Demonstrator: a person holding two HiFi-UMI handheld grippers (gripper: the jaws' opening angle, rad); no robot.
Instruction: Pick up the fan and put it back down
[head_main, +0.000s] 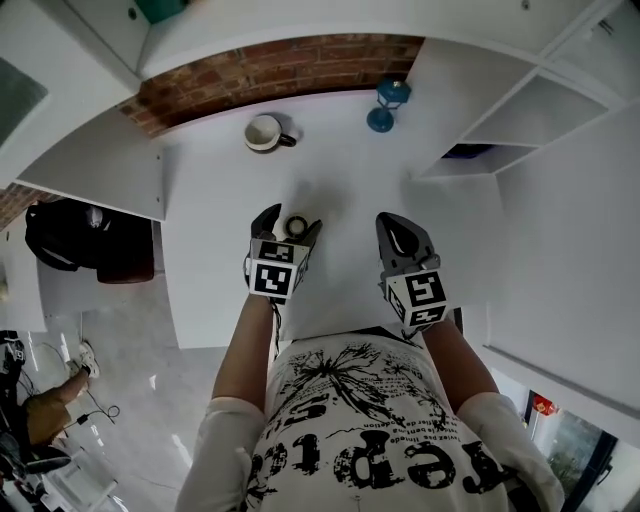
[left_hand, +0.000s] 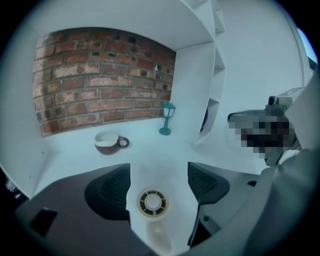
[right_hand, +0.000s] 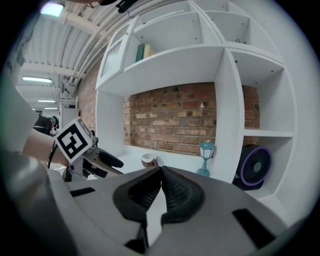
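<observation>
White table (head_main: 230, 200) w/ brown & white mug (head_main: 265, 133) near the back, handle pointing right. Teal lantern (head_main: 387, 104) upright, well right of mug, just beside white shelf unit (head_main: 520, 120). Brick wall (head_main: 280, 65) behind both. Couple of books (right_hand: 142, 51) standing on upper shelf.

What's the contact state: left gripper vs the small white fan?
Apart. Left gripper view: the left gripper is open and the fan lies between its jaws, with a strip of table showing on each side.

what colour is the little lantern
The lantern is teal blue, clearest in the right gripper view.
</observation>
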